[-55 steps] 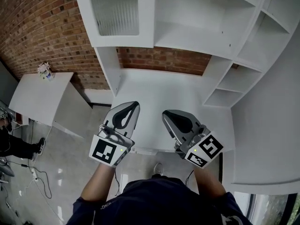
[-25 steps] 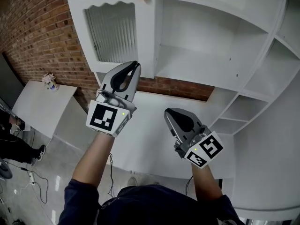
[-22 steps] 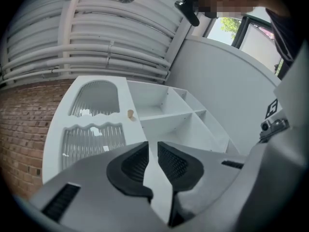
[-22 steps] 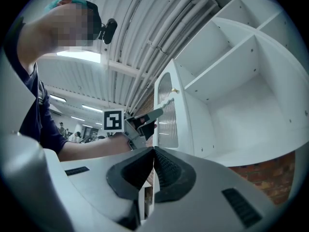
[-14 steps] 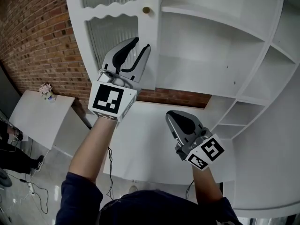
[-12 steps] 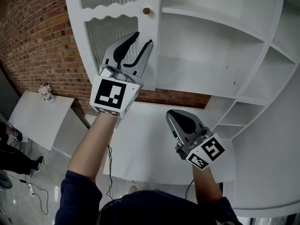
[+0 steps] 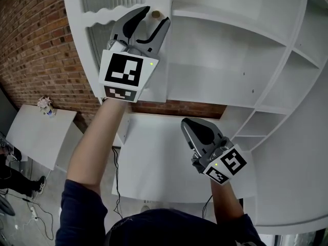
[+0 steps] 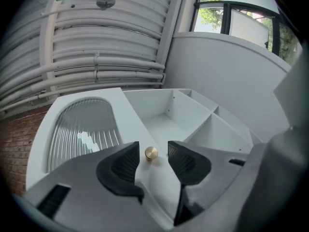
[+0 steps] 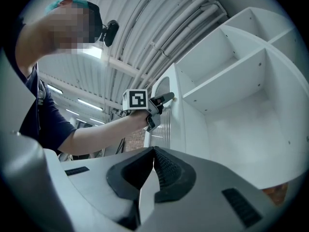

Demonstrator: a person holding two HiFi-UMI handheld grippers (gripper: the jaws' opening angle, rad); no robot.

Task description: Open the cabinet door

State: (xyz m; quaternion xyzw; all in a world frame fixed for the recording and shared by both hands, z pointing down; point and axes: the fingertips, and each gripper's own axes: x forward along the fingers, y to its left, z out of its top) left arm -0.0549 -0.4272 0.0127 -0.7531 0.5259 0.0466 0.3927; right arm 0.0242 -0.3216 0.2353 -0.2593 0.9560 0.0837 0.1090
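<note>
The white cabinet door (image 7: 161, 60) has a ribbed glass panel (image 8: 84, 134) and a small brass knob (image 7: 156, 14) near its right edge. My left gripper (image 7: 155, 18) is raised to that knob and its jaws are opening. In the left gripper view the brass knob (image 8: 151, 153) sits between the two dark pads (image 8: 126, 162), with a gap on each side and neither pad pressing on it. My right gripper (image 7: 190, 125) hangs lower, over the desk, shut with nothing in it. From the right gripper view (image 9: 153, 152) the left gripper (image 9: 163, 99) shows at the door's edge.
Open white shelves (image 7: 230, 40) fill the cabinet to the right of the door. A white desk top (image 7: 159, 152) lies below, with a brick wall (image 7: 36, 40) at the left. A small white side table (image 7: 31, 132) with a small object (image 7: 45, 106) stands at lower left.
My left gripper has risen from desk height up to the brass knob and its jaws have gone from shut to wide apart. The right gripper has hardly moved.
</note>
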